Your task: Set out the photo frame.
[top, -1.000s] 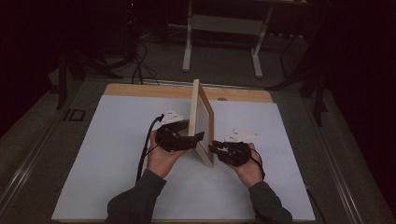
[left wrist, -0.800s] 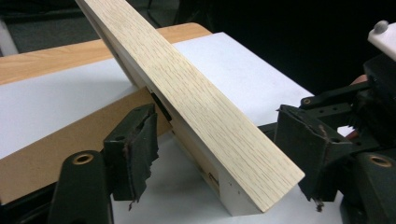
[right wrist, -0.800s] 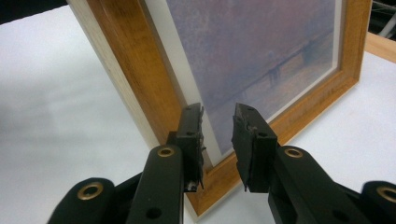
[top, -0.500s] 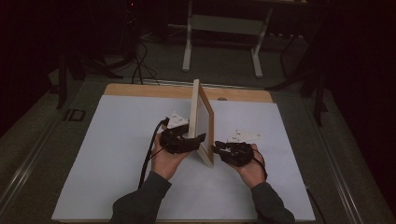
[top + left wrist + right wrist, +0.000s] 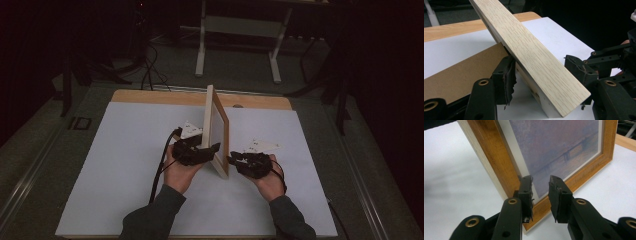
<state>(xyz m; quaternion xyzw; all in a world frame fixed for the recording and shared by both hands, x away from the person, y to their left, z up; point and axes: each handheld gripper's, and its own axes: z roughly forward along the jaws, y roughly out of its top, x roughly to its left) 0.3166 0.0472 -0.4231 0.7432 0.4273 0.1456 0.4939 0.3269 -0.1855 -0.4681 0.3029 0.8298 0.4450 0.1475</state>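
Observation:
A light wooden picture frame [image 5: 217,130] stands upright on its long edge in the middle of the white table top [image 5: 125,165], end-on to me. My left gripper [image 5: 214,149] straddles the frame's near end. In the left gripper view the frame [image 5: 536,55] runs between the jaws, one pad on the brown backing board [image 5: 461,72], the other on the front side. My right gripper [image 5: 232,159] sits just right of the frame, open. In the right gripper view its fingertips [image 5: 540,187] hover close to the frame's [image 5: 556,145] lower front, holding nothing.
A wooden strip [image 5: 150,96] borders the table's far edge. Behind the table stand the white legs of a stand [image 5: 202,50], and cables [image 5: 147,70] lie on the dark floor. The other gripper [image 5: 619,57] appears at the right of the left gripper view.
Both hands have shifted very slightly toward me, the right gripper a little to the right. The frame stays upright in the same place.

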